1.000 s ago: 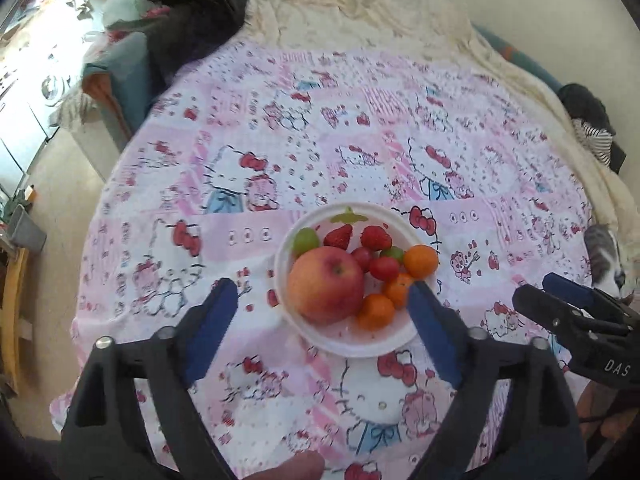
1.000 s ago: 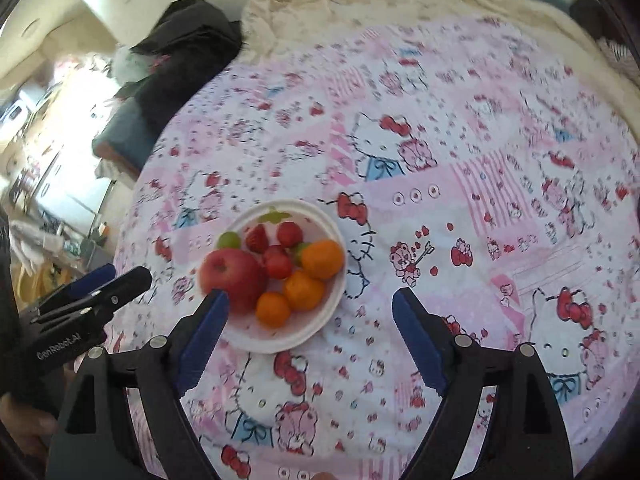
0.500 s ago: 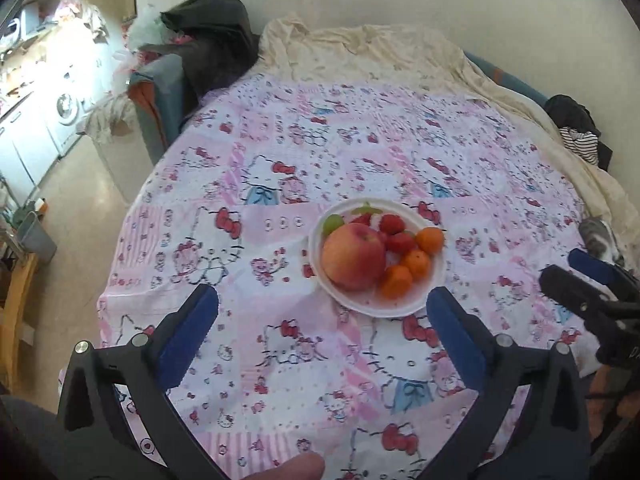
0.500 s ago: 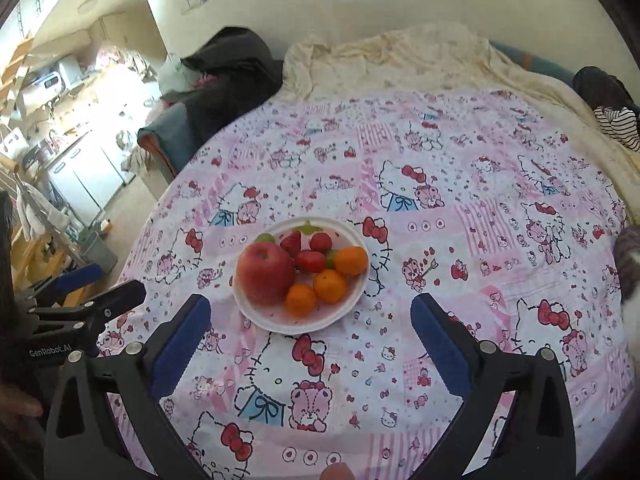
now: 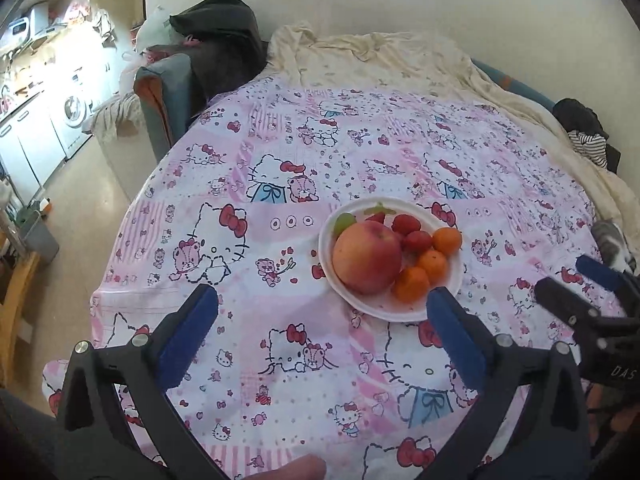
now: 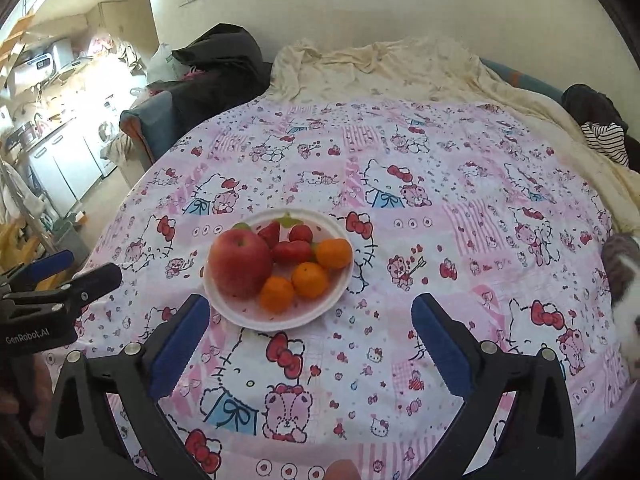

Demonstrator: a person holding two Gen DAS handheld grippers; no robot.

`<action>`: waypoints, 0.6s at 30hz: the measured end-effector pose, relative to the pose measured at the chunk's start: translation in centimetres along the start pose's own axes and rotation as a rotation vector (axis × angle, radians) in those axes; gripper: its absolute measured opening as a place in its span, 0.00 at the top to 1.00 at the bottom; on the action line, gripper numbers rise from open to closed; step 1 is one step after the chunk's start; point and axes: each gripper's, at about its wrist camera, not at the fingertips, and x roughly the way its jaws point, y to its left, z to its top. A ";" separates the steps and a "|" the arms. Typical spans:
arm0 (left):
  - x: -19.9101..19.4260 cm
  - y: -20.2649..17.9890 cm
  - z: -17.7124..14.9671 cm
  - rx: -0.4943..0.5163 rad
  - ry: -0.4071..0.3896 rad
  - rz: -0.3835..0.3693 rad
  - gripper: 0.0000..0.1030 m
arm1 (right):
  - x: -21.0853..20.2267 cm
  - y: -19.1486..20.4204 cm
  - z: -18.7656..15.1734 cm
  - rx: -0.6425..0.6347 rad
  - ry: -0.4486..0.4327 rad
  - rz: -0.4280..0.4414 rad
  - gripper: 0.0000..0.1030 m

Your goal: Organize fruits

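Your left gripper (image 5: pixel 320 304) hangs with its fingers spread wide and empty, and your right gripper (image 6: pixel 310 312) is the same, gaping and holding nothing. The plate (image 6: pixel 240 312) sits on soft printed bedding (image 6: pixel 440 200), so pressing down on its rim could tip it and roll the fruit off. The apple (image 6: pixel 240 262) crowds 3 oranges (image 6: pixel 310 280) and the strawberries (image 6: pixel 292 250); a careless grab could bruise those. From the left view the plate lies just ahead of the right-hand finger; from the right view, just ahead of the left-hand finger.
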 end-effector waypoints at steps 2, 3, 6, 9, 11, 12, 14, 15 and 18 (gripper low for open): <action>0.0 0.1 0.0 -0.007 0.001 -0.008 0.00 | -0.2 0.0 0.1 -0.002 -0.012 -0.004 0.00; -0.1 0.1 0.0 -0.010 -0.002 -0.011 0.00 | -0.4 0.1 0.1 -0.008 -0.020 -0.009 0.00; -0.2 0.0 0.1 -0.006 -0.008 -0.009 0.00 | -0.6 0.1 0.1 -0.012 -0.030 -0.008 0.00; -0.4 -0.1 0.0 -0.004 -0.015 -0.016 0.00 | -0.6 0.2 0.2 -0.017 -0.030 -0.010 0.00; -0.5 -0.1 0.0 -0.001 -0.019 -0.016 0.00 | -0.6 0.2 0.2 -0.017 -0.030 -0.010 0.00; -0.5 -0.1 0.0 0.000 -0.020 -0.018 0.00 | -0.6 0.2 0.2 -0.017 -0.030 -0.010 0.00; -0.6 -0.1 0.0 0.002 -0.017 -0.020 0.00 | -0.6 0.2 0.2 -0.017 -0.030 -0.011 0.00; -0.5 -0.1 -0.1 0.003 -0.013 -0.020 0.00 | -0.6 0.2 0.2 -0.016 -0.030 -0.013 0.00; -0.5 -0.2 -0.1 0.002 -0.008 -0.024 0.00 | -0.5 0.2 0.2 -0.011 -0.027 -0.011 0.00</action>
